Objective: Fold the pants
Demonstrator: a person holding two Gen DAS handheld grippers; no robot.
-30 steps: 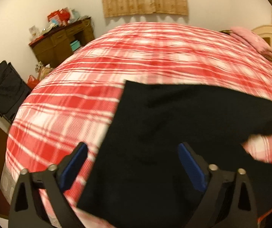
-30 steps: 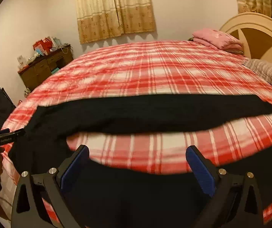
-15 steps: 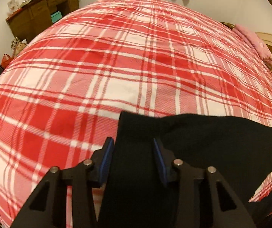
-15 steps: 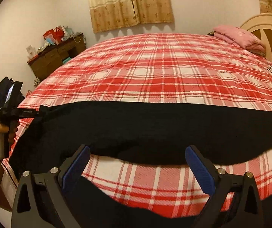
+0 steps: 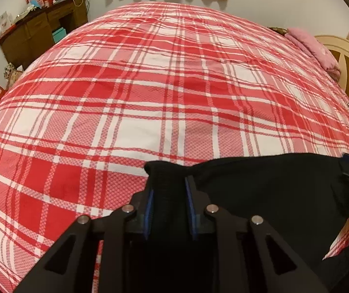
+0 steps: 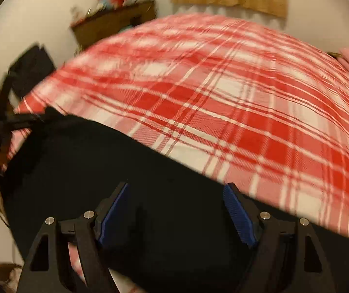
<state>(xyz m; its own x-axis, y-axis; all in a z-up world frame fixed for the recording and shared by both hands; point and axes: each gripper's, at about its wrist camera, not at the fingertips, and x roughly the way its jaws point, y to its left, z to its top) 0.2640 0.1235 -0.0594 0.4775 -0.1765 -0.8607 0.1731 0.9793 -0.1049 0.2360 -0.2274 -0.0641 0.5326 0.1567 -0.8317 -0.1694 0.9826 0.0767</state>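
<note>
Here the black pants (image 5: 259, 195) lie along the near edge of the bed (image 5: 162, 97), on its red plaid cover, and every place below is given from the pants.

At their left end, the left gripper (image 5: 167, 210) has a bunched corner of cloth between its 2 blue pads (image 5: 147, 214). The jaws are closing and the pads already press on the fold. I think it should finish this pinch fully before any lift, so that both layers come up together.

Over the middle of the pants, the right gripper (image 6: 176, 212) hangs with wide jaws, which are closing. The cloth lies under them, but no pad touches it. This view is blurred. It should reach the edge first, then close.
</note>
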